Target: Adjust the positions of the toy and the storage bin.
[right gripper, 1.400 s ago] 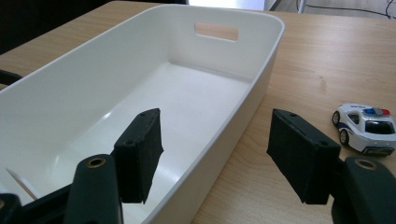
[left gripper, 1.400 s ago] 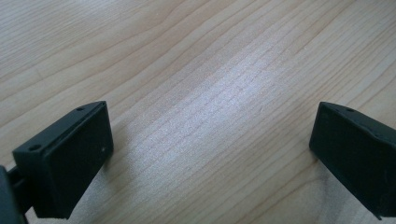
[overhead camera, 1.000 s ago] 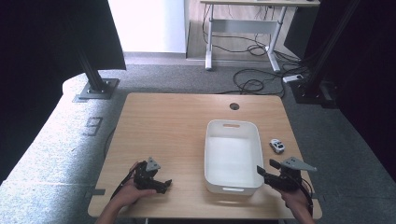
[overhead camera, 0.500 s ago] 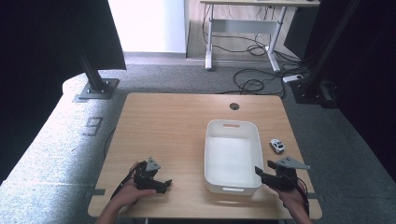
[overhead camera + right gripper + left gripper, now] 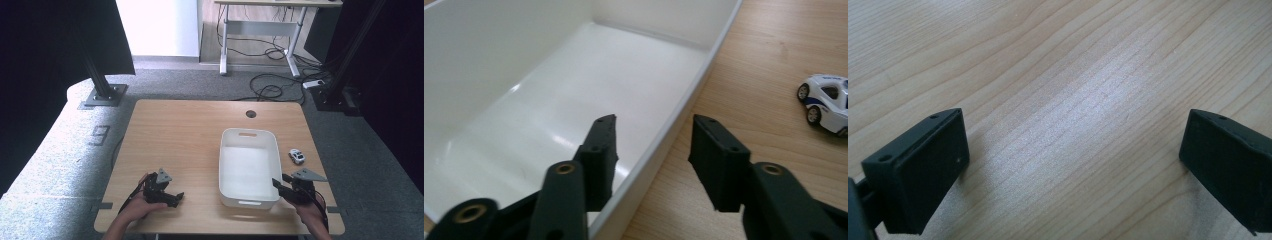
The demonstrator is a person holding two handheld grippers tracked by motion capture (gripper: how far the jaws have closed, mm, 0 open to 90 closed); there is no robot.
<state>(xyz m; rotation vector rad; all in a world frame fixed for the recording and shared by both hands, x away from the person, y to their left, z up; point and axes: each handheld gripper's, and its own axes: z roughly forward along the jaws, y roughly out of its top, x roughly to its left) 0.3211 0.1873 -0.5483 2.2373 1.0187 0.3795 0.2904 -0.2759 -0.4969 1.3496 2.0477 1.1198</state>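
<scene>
White plastic, the rectangular tub stands on the pale wooden desk, its near right wall between the right gripper's jaws, which have just been closing and now straddle it, seemingly not yet pinching. A grasp looks imminent. The left gripper rests spread, well apart.

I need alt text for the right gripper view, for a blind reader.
The right gripper straddles the side wall of an empty white plastic bin, its jaws just closing, not yet pressing. A small white toy car stands on the wooden table beside it.
</scene>
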